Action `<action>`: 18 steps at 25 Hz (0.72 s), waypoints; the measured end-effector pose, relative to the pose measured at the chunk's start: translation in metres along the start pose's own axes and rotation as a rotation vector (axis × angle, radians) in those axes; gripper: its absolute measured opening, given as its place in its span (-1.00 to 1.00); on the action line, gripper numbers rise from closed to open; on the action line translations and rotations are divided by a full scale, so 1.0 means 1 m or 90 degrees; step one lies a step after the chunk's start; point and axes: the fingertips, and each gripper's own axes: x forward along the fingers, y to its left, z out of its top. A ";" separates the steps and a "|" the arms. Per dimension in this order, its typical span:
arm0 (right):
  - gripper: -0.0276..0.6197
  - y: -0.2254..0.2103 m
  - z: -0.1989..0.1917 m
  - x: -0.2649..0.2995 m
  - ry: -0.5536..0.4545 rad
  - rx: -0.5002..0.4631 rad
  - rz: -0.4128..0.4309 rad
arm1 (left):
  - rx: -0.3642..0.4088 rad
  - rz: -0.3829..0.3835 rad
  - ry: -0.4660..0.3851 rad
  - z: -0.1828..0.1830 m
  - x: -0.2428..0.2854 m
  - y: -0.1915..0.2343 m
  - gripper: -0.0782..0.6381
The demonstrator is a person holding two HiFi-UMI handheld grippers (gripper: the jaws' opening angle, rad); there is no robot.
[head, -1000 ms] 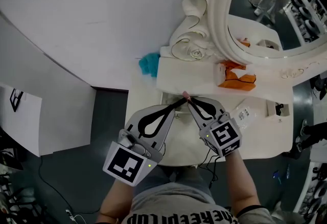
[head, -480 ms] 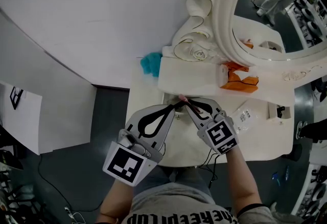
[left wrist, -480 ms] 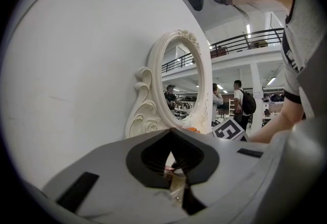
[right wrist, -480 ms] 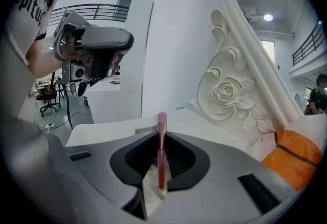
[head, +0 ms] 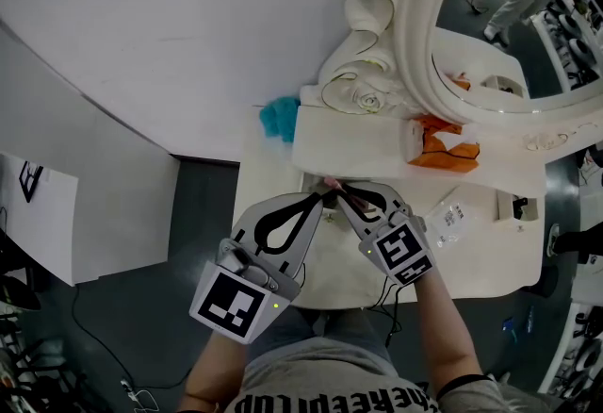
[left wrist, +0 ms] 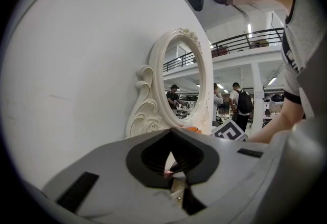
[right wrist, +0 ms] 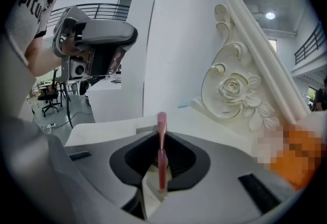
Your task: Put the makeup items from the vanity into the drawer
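Observation:
My right gripper (head: 334, 190) is shut on a slim pink makeup stick (right wrist: 162, 120). The stick stands upright between the closed jaws, and its tip (head: 329, 183) pokes out just below the raised shelf (head: 377, 145) of the white vanity (head: 490, 246). My left gripper (head: 324, 202) lies right beside it, almost touching, with its jaws closed tip to tip (left wrist: 171, 133). I see nothing held between them. I cannot make out the drawer behind the two grippers.
An orange packet (head: 443, 143) lies on the shelf under the oval mirror (head: 509, 15). A white card (head: 450, 217) and a small white item (head: 513, 204) lie on the vanity top at right. A teal object (head: 278, 117) sits at the shelf's left end, against the wall.
My right gripper has shifted a little to the left with the pink stick, closer to the left gripper's tips. The left gripper has stayed put.

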 end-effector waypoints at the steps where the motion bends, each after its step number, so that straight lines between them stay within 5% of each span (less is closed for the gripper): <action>1: -0.70 0.000 0.000 0.000 0.000 0.003 0.000 | 0.000 0.000 0.001 0.000 0.000 0.000 -0.74; 18: -0.67 -0.002 0.007 -0.015 -0.025 0.045 -0.007 | 0.008 -0.015 -0.003 0.003 0.007 -0.012 -0.74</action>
